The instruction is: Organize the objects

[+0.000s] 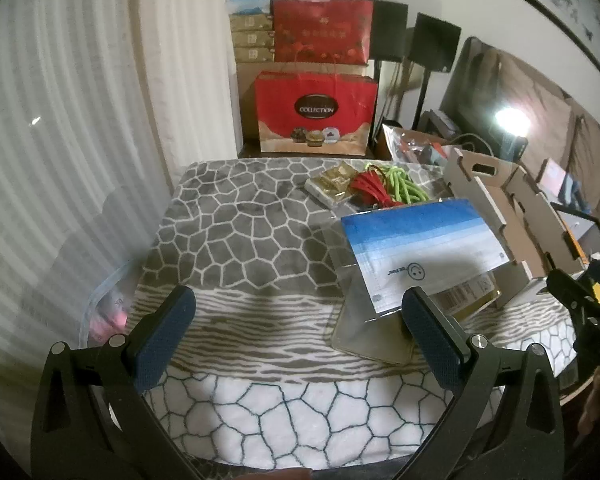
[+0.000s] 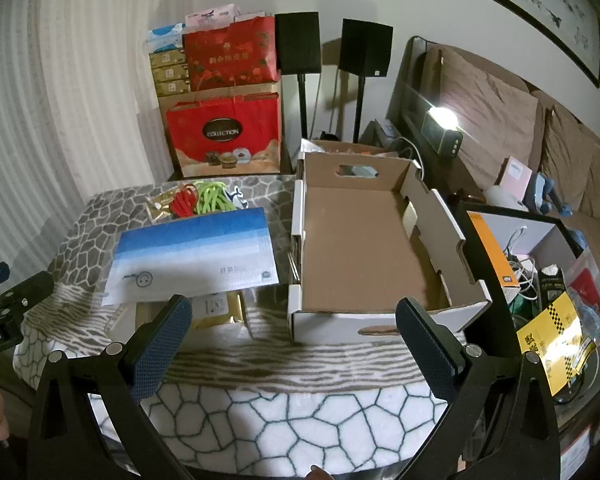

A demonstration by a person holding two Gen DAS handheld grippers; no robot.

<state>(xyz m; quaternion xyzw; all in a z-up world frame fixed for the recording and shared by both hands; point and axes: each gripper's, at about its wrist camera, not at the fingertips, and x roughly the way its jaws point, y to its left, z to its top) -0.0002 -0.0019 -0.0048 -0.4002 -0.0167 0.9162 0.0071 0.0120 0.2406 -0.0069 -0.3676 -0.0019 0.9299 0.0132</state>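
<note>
Matt cardboard box point(image 2: 364, 240), fuzzy cloth blanket point(image 2: 300, 420), glossy plastic mask pack point(image 2: 196, 252).

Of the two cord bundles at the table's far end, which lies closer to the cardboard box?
The green cord bundle; the red one lies on its far side from the empty cardboard box.

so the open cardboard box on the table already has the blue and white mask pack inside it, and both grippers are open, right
Not quite: the open cardboard box is empty. The blue and white mask pack lies beside it on the table, as the right wrist view shows. Both grippers are open.

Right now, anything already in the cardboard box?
No, in the right wrist view the cardboard box shows only its bare brown floor, while the blue mask pack lies beside it on the blanket.
</note>
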